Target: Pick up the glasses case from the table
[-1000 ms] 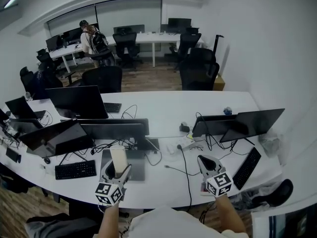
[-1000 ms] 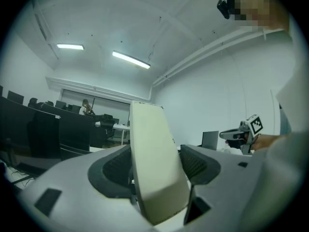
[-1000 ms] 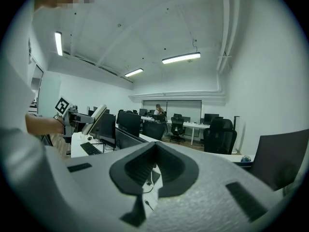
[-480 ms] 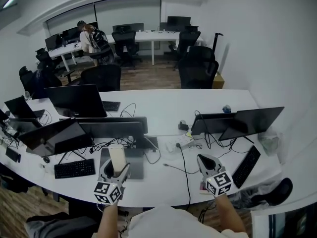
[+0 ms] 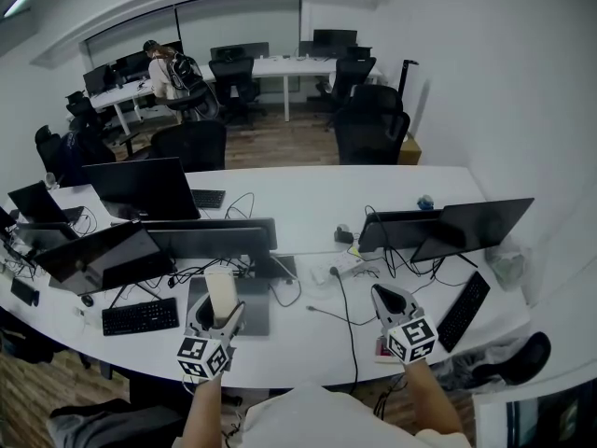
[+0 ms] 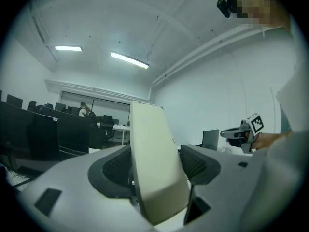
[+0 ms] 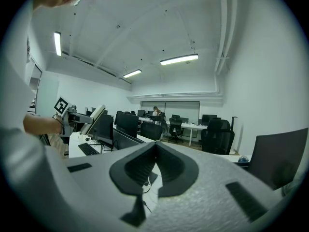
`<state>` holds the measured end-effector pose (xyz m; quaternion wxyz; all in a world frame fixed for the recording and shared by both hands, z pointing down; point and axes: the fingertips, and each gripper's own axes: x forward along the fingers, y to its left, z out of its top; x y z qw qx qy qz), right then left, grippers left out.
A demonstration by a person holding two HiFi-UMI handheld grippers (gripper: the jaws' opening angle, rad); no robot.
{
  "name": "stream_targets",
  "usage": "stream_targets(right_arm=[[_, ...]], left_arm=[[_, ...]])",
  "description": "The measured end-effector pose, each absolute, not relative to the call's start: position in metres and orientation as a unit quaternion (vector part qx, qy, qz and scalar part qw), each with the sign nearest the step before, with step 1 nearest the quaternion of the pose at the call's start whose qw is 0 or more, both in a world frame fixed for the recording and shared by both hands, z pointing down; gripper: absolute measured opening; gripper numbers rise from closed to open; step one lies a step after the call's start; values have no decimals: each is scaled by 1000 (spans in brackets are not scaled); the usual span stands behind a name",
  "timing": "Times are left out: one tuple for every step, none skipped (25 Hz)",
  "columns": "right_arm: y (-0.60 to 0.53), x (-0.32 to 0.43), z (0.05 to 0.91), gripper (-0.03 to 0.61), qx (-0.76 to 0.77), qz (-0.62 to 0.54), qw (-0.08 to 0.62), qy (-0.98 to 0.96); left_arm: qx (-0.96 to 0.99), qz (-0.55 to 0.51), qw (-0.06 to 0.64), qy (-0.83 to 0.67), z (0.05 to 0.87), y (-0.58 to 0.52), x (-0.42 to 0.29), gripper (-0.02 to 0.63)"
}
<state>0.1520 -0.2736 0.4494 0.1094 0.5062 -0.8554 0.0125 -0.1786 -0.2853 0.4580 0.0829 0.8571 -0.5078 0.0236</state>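
Left gripper (image 5: 220, 314): 2 jaws spread wide, clamped on both sides of the cream glasses case (image 6: 157, 163). The case stands tilted up out of the jaws, over the near side of the white table (image 5: 308, 215).
Right gripper (image 5: 390, 303): jaws closed together, nothing between them.

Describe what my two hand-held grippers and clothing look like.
Both the left hand-held gripper and right hand-held gripper are pale grey moulded bodies with dark grey ribbed jaw pads. Each carries a white cube printed with black square markers. No cables show on them. You wear a white top.
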Motion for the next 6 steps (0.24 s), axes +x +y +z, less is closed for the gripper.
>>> stream_targets(right_arm=[[-274, 152, 449, -2, 506, 12, 109, -856], [-275, 153, 450, -2, 506, 12, 109, -856], [-276, 154, 450, -2, 506, 12, 109, -856], [-277, 154, 450, -2, 506, 13, 109, -856], [-278, 155, 450, -2, 506, 13, 109, -856], [-278, 156, 451, -2, 505, 14, 109, -856]], left_arm=[[857, 24, 83, -508, 458, -286, -178, 311], [857, 24, 84, -508, 459, -287, -177, 311], [857, 24, 84, -508, 460, -288, -176, 311], [857, 25, 85, -508, 460, -289, -175, 311], [857, 25, 86, -508, 461, -290, -174, 311], [857, 25, 86, -508, 461, -290, -173, 311]])
